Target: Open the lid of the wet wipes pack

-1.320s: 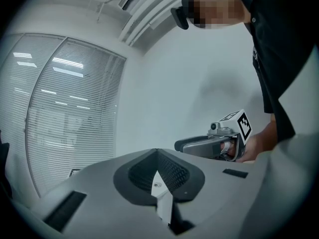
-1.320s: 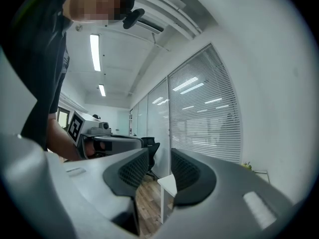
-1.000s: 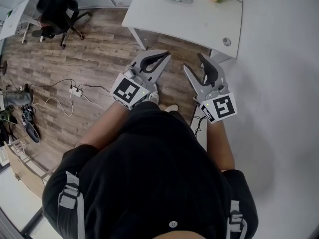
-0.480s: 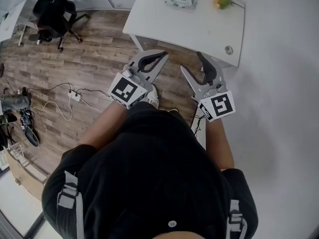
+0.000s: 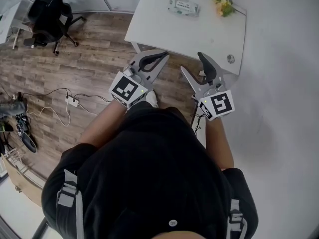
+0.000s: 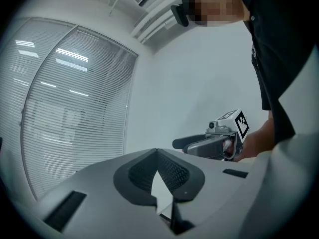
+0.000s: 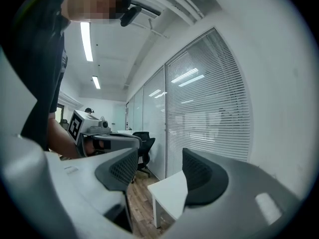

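Head view, lower frame to top: both tongs are held level ahead of the person's chest, well short of the white table [image 5: 189,34], apparently on approach. The left gripper [image 5: 163,56] is pinched closed on nothing. The right gripper [image 5: 192,62] has just been spreading its jaws, nothing between them, probably readying for the lid. The wet wipes pack [image 5: 184,6] lies flat at the table's far side, near yellow flowers [image 5: 223,3]. Neither gripper view shows the pack; the right gripper view catches only the table's corner.
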Tool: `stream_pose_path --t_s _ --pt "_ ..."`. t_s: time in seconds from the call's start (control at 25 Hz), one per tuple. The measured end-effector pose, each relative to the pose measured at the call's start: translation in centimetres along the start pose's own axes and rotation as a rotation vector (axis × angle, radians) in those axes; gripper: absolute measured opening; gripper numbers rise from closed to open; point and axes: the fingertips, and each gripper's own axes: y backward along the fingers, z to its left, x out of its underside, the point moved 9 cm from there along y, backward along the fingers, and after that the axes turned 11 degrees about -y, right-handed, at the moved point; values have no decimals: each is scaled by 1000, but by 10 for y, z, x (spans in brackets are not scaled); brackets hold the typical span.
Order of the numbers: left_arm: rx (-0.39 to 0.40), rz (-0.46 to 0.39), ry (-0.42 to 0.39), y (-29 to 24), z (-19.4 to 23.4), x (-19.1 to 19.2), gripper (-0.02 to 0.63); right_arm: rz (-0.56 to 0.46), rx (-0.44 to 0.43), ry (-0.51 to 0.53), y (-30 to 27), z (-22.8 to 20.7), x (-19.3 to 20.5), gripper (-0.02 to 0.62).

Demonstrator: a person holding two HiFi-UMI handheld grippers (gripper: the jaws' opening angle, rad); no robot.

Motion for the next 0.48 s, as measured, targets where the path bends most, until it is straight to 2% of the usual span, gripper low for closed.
stream_pose_path --t_s 0.48 --pt "29 20 27 -11 57 17 5 19 54 -52 -45 -18 5 291"
